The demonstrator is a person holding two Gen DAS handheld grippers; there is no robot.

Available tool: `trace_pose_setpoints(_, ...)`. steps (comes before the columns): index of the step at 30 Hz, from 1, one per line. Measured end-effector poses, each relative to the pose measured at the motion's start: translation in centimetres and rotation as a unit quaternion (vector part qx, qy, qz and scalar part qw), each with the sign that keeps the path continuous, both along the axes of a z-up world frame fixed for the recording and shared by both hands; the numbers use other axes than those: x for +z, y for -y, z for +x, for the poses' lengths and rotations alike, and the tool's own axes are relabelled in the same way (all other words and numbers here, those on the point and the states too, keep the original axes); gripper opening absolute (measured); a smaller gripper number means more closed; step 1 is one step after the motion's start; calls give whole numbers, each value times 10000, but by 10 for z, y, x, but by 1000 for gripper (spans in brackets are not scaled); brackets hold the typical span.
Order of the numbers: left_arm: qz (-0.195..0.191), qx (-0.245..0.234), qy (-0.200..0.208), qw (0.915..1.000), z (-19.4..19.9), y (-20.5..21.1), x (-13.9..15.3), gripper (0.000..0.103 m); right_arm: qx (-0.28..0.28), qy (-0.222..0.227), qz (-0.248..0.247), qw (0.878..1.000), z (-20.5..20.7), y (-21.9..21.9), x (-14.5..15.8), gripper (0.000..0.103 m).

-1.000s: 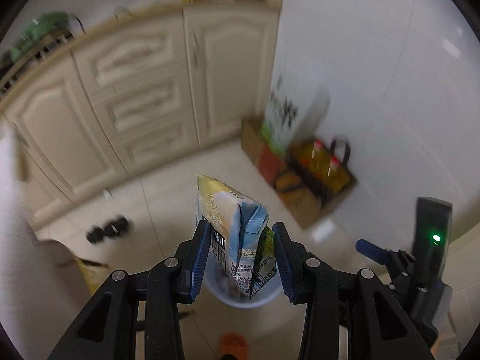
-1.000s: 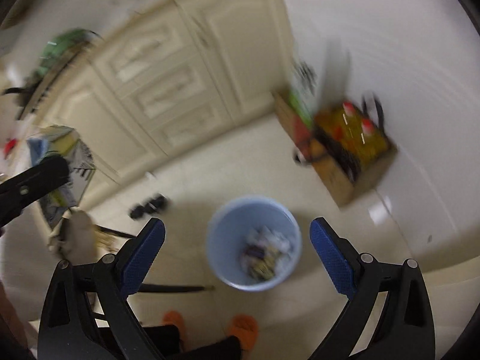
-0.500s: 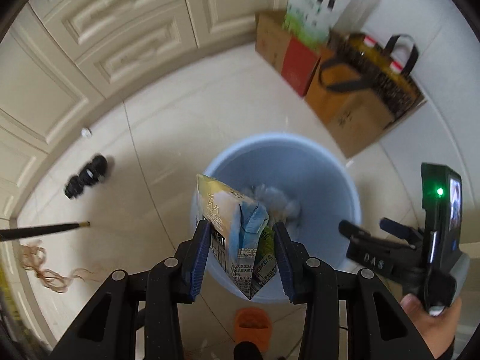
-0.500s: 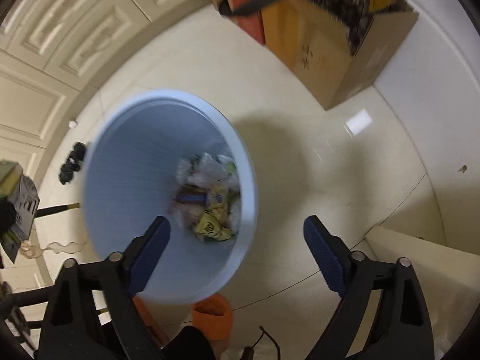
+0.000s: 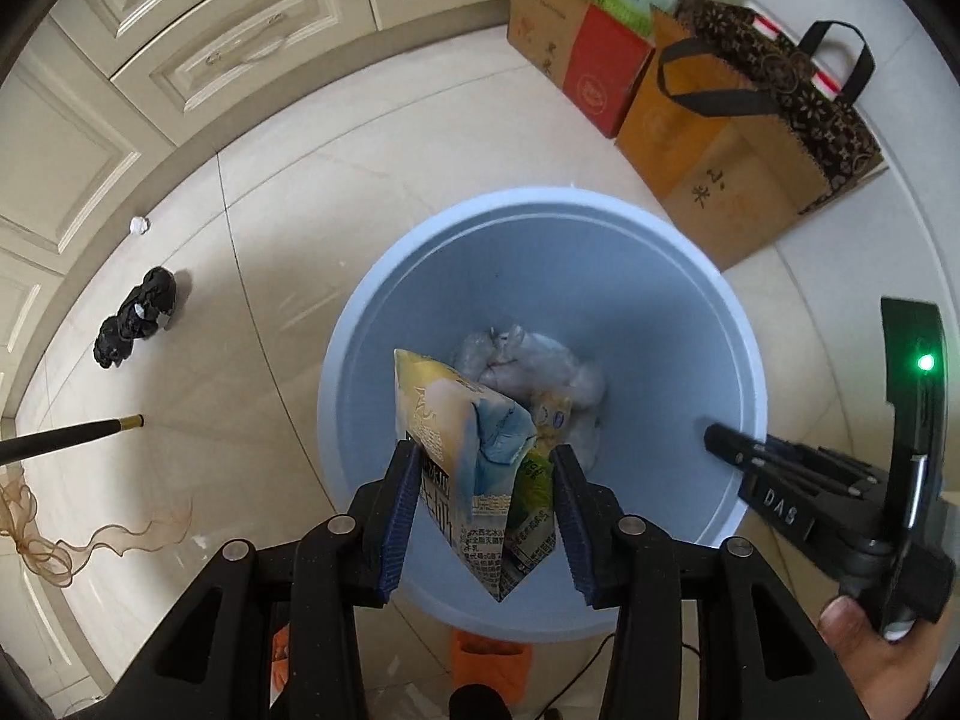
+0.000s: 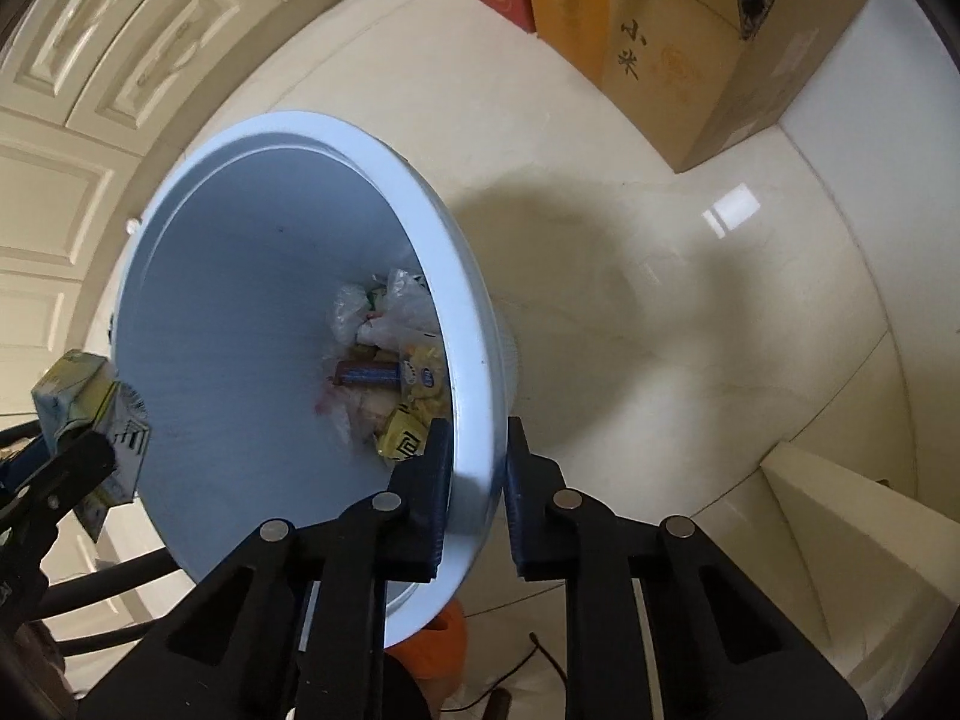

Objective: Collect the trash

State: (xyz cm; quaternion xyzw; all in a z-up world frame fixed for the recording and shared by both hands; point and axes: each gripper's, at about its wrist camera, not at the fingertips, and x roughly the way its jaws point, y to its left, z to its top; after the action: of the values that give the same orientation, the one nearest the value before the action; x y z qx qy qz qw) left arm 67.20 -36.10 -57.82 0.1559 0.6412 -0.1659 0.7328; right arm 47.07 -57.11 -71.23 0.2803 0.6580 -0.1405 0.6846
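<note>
My left gripper (image 5: 483, 468) is shut on a crumpled milk carton (image 5: 465, 438) and holds it above the open mouth of the light blue trash bin (image 5: 690, 276). The bin holds plastic bags and wrappers (image 5: 540, 369). In the right wrist view my right gripper (image 6: 477, 450) is shut on the bin's near rim (image 6: 468, 360), one finger inside and one outside. The carton (image 6: 84, 396) shows at the left edge of that view, over the bin's far side. The right gripper's body (image 5: 840, 480) shows at the right of the left wrist view.
Cream cabinets (image 5: 180, 60) line the back. Cardboard boxes (image 5: 576, 42) and a brown paper bag (image 5: 750, 138) stand against the wall on the right. A black object (image 5: 135, 324), a stick (image 5: 66, 438) and a ribbon (image 5: 60, 540) lie on the tiled floor at left.
Both grippers came down toward the bin. My right gripper closed on the bin's rim. My left gripper still holds the carton, now lower over the bin's mouth.
</note>
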Motion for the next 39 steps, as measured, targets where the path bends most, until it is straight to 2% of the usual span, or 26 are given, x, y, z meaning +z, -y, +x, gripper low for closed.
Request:
trace_pose_setpoints(3, -29, -38, 163, 9999, -8, -2, 15, 49, -52, 11, 5, 10000, 1, -2, 1, 16)
trace_pose_setpoints(5, 12, 3, 305, 9995, -15, -8, 29, 69, -88, 17, 16, 10000, 1, -2, 0, 16)
trace_pose_setpoints(9, -122, 121, 560, 9983, -22, -12, 54, 76, -255, 87, -3, 9996, -4, -2, 5, 19)
trace_pose_setpoints(12, -293, 172, 805, 9962, -31, -16, 81, 77, -327, 134, -48, 9994, -9, -2, 18, 21)
trace_pose_setpoints(14, -378, 156, 954, 9946, -39, -20, 101, 77, -319, 263, -117, 9991, -13, -6, 37, 25)
trace_pose_setpoints(18, -662, 164, 1337, 9887, -70, -34, 154, 78, -308, 707, -165, 9969, -27, -21, 92, 53)
trace_pose_setpoints(21, -909, 80, 1765, 9800, -103, -45, 202, 78, -206, 1075, -253, 9937, -41, -34, 140, 57)
trace_pose_setpoints(22, -1000, 53, 1919, 9763, -115, -49, 218, 78, -172, 1171, -294, 9925, -44, -38, 153, 58)
trace_pose_setpoints(24, -1153, -17, 2294, 9665, -144, -57, 253, 78, -83, 1425, -455, 9887, -54, -48, 193, 75)
trace_pose_setpoints(26, -1242, -50, 2658, 9560, -171, -69, 282, 82, -9, 1786, -643, 9818, -67, -60, 238, 81)
trace_pose_setpoints(28, -1333, -98, 3109, 9410, -203, -83, 315, 91, 70, 2113, -793, 9742, -76, -69, 279, 82)
trace_pose_setpoints(30, -1435, -122, 3581, 9225, -241, -98, 346, 94, 169, 2490, -989, 9633, -89, -83, 325, 91)
trace_pose_setpoints(32, -1465, -150, 3850, 9111, -270, -112, 369, 98, 236, 2772, -1138, 9537, -101, -97, 359, 99)
trace_pose_setpoints(36, -1585, -97, 4335, 8871, -332, -146, 418, 99, 376, 3348, -1347, 9319, -130, -126, 426, 101)
trace_pose_setpoints(39, -1675, 24, 4756, 8636, -383, -189, 454, 102, 523, 3709, -1534, 9144, -152, -148, 470, 103)
